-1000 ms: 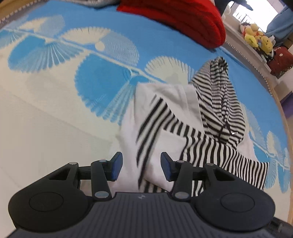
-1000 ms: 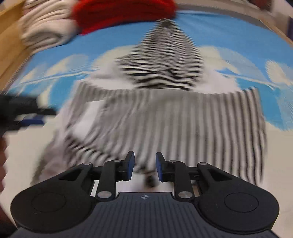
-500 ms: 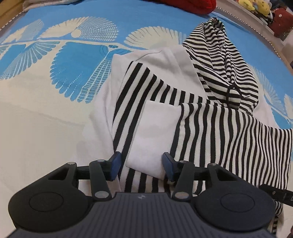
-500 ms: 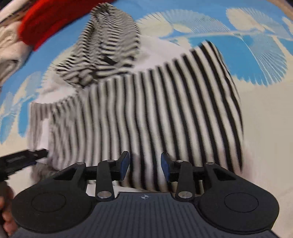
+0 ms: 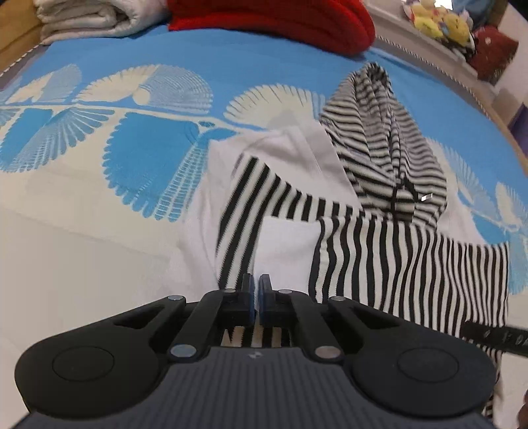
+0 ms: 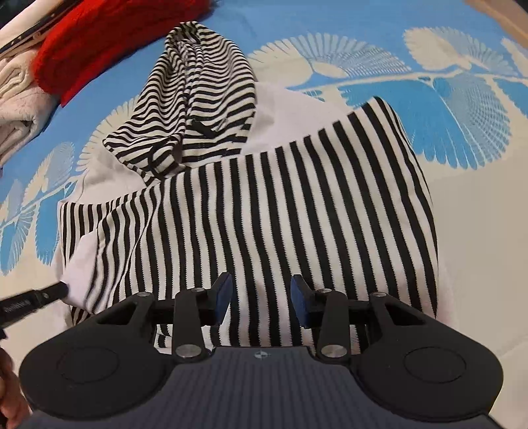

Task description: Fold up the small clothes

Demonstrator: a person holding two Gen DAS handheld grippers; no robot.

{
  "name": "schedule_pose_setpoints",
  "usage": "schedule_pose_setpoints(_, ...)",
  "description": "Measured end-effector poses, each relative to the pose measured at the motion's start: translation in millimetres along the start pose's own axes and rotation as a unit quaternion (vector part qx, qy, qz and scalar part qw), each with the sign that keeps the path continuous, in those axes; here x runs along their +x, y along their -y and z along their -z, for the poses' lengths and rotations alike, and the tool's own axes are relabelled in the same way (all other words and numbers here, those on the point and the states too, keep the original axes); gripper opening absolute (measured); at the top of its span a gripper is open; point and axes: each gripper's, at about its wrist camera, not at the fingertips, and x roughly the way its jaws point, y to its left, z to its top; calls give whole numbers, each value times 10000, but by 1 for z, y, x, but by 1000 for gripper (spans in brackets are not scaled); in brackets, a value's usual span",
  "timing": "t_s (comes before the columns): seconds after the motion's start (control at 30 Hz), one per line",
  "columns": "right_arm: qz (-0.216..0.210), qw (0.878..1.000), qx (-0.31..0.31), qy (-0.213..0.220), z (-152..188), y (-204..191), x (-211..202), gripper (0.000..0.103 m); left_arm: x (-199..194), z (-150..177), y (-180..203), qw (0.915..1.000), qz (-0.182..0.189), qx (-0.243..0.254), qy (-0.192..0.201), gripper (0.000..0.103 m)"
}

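The striped hooded garment (image 6: 264, 198) lies spread on the bed, on a blue and cream bedspread (image 5: 99, 165), with its hood (image 6: 198, 99) pointing away toward the red folded item (image 5: 270, 16) and the white folded blankets (image 5: 82, 16) at the far edge. Its near hem sits directly under both tools. The left tongs (image 5: 256, 297) are closed – the pads meet at the near-left part of the garment, where a white panel (image 5: 287, 250) adjoins the stripes, and striped cloth shows just behind them; whether a layer is actually pinched between the pads cannot be told from this view. The right tongs (image 6: 260, 297) stand part open over the striped hem, their jaws having just been opening, with cloth below the gap but neither pad pressing on it. The step in hand appears to be taking the near hem at two points for a fold toward the hood. To do it well, lower the right tongs until both pads straddle the hem edge, close on all layers together, and confirm the left grip holds fabric before lifting. Raise both hands evenly – unequal height is likely to skew the stripes and shift the fold line. Keep the hood flat and undisturbed. Plush toys (image 5: 442, 23) on the far ledge are well apart and pose no obstruction.
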Motion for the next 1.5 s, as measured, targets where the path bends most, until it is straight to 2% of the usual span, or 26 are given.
schedule_pose_setpoints(0.1, 73, 10000, -65, -5, 3, -5, 2, 41, -4, 2, -2, 9998, -171, -43, -8, 2)
schedule_pose_setpoints(0.17, 88, 10000, -42, -1, 3, -5, 2, 41, 6, 7, -3, 9992, -281, 6, -284, 2)
schedule_pose_setpoints(0.23, 121, 9999, 107, -16, 3, -1, 6, 41, 14, 10, -3, 9981, -213, 10, -579, 3)
schedule_pose_setpoints(0.3, 232, 9990, 367, -105, 3, 7, 13, 41, 10, 8, -4, 9985, -254, -57, -474, 5)
schedule_pose_setpoints(0.37, 402, 9963, 724, -220, 3, 20, 21, 41, 1, 3, -7, 9994, -228, -195, -155, 10)
schedule_pose_setpoints(0.47, 416, 9959, 775, -214, 3, 22, 22, 41, -6, -1, -8, 9996, -47, -274, 54, 18)
schedule_pose_setpoints(0.6, 496, 9967, 636, -119, 3, 14, 19, 41, 5, 2, -1, 9988, 274, -321, -266, 23)
schedule_pose_setpoints(0.7, 533, 9972, 519, -40, 3, 10, 17, 42, 14, 8, 3, 9984, 152, -221, -507, 23)
schedule_pose_setpoints(0.8, 687, 9971, 207, 244, 0, 4, 7, 42, 13, 10, 7, 9992, -3, -35, -404, 23)
schedule_pose_setpoints(0.93, 748, 9964, -49, 407, -3, 0, 2, 46, 12, 11, 10, 9995, -30, 112, -295, 23)
schedule_pose_setpoints(1.03, 751, 9968, -37, 276, -3, 5, 6, 47, 15, 13, 13, 9992, -13, 136, -368, 23)
schedule_pose_setpoints(1.13, 640, 9975, 257, -142, 1, 18, 19, 48, 17, 13, 16, 9990, 41, 142, -415, 23)
schedule_pose_setpoints(1.3, 628, 9976, 240, -147, 3, 15, 19, 48, 22, 15, 15, 9982, 114, 56, -580, 25)
schedule_pose_setpoints(1.5, 660, 9977, 127, 16, 0, 10, 12, 49, 17, 13, 19, 9989, 3, 215, -422, 25)
